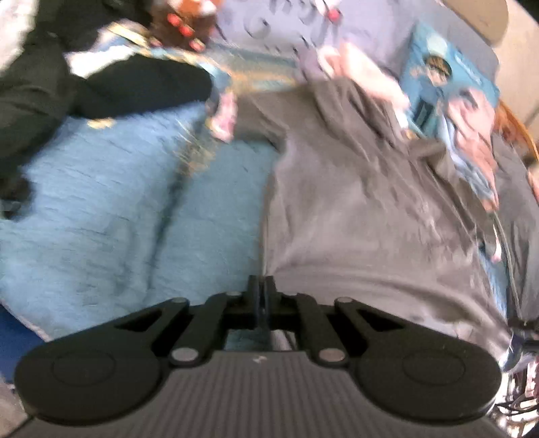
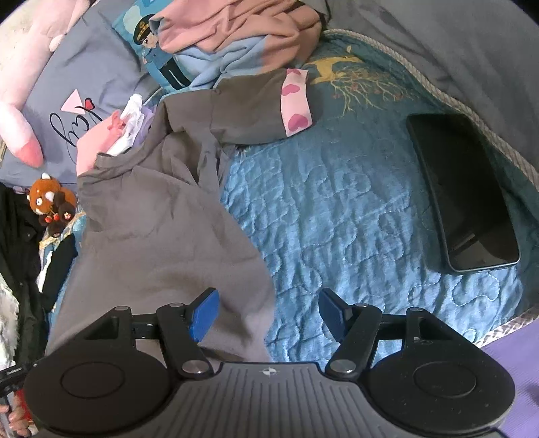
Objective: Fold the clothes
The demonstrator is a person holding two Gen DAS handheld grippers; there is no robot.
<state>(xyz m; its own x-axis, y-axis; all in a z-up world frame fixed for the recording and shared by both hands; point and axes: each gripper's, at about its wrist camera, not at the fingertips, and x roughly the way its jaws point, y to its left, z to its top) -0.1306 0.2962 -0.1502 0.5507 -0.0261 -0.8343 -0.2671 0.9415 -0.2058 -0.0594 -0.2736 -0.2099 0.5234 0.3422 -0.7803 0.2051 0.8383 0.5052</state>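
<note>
A grey garment [image 1: 353, 209] lies spread over a blue quilt [image 1: 118, 202]; this view is motion-blurred. My left gripper [image 1: 262, 286] is shut, its jaws together right at the garment's near left edge, with the fabric pinched between the tips. In the right wrist view the same grey garment [image 2: 161, 229] covers the left half, and one sleeve with a pink heart-print cuff [image 2: 296, 101] is folded across the top. My right gripper [image 2: 267, 303] stands open over the garment's lower right corner. The blue pads [image 2: 202, 313] are not pressing on the cloth.
A dark phone [image 2: 465, 192] lies on the quilt [image 2: 353, 209] at the right. Pink and light blue clothes [image 2: 235, 30] and a cartoon pillow [image 2: 158, 57] sit at the far end. A plush toy [image 2: 47, 198] and black clothing [image 1: 101, 84] lie at the left.
</note>
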